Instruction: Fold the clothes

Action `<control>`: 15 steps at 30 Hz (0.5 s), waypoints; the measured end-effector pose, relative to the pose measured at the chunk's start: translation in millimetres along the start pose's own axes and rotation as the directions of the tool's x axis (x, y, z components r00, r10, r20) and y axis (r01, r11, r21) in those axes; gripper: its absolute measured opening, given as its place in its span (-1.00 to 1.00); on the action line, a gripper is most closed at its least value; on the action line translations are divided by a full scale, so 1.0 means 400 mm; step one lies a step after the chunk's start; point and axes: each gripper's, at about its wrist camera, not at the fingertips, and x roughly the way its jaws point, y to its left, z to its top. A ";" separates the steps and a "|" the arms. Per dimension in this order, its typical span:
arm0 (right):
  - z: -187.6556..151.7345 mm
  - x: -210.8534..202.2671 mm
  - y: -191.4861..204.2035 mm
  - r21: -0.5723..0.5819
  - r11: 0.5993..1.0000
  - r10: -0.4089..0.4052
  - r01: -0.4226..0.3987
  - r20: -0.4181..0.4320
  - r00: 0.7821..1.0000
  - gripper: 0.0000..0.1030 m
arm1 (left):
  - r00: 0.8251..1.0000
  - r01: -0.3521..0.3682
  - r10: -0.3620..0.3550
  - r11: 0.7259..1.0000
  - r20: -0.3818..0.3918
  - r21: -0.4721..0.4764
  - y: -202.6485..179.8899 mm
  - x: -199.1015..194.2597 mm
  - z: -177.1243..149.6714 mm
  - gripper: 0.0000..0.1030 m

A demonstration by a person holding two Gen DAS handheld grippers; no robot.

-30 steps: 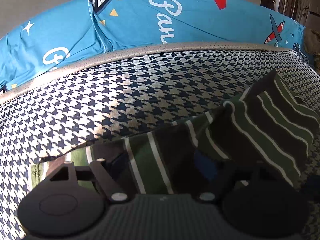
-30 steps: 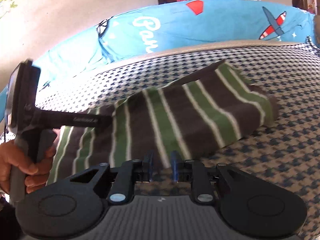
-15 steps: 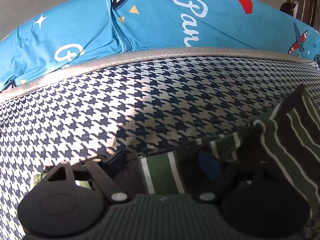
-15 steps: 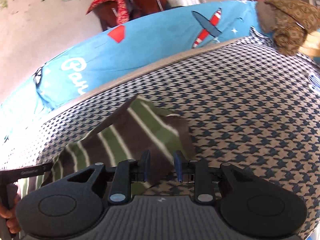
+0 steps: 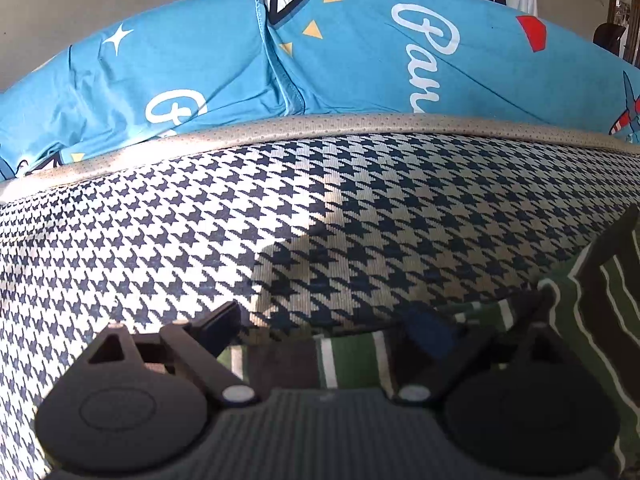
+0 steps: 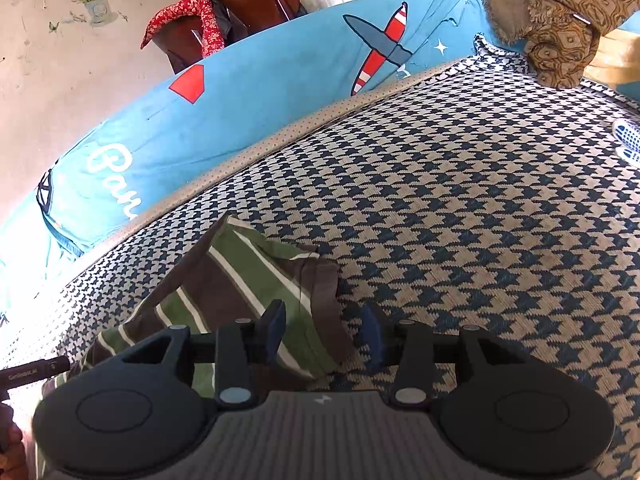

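Note:
A folded garment (image 6: 248, 280) with green, brown and white stripes lies on the houndstooth bed cover (image 6: 460, 220). My right gripper (image 6: 323, 332) stands open low over the garment's right end, and the brown hem lies between its fingers with gaps on both sides. My left gripper (image 5: 326, 332) is wide open over the garment's (image 5: 348, 360) other end, with a strip of striped cloth showing under its jaws. More of the garment rises in a fold at the right edge of the left wrist view. A piece of the left tool (image 6: 32, 372) shows at the lower left of the right wrist view.
Blue printed bedding (image 5: 360, 60) is bunched along the far edge of the bed. A brown patterned cloth (image 6: 560, 20) sits at the far right corner, and a white and blue item (image 6: 628, 140) lies at the right edge. A wooden chair (image 6: 248, 4) stands behind.
My right gripper swung to the right end of the garment and its fingers spread wider. In the left wrist view the garment slid right and lower; that gripper stayed open.

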 end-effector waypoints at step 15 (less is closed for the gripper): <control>0.018 0.080 0.005 -0.044 0.996 0.076 -0.076 -0.007 0.997 0.01 | 0.991 0.132 -0.131 0.990 -0.018 0.054 -0.062 -0.069 -0.024 0.82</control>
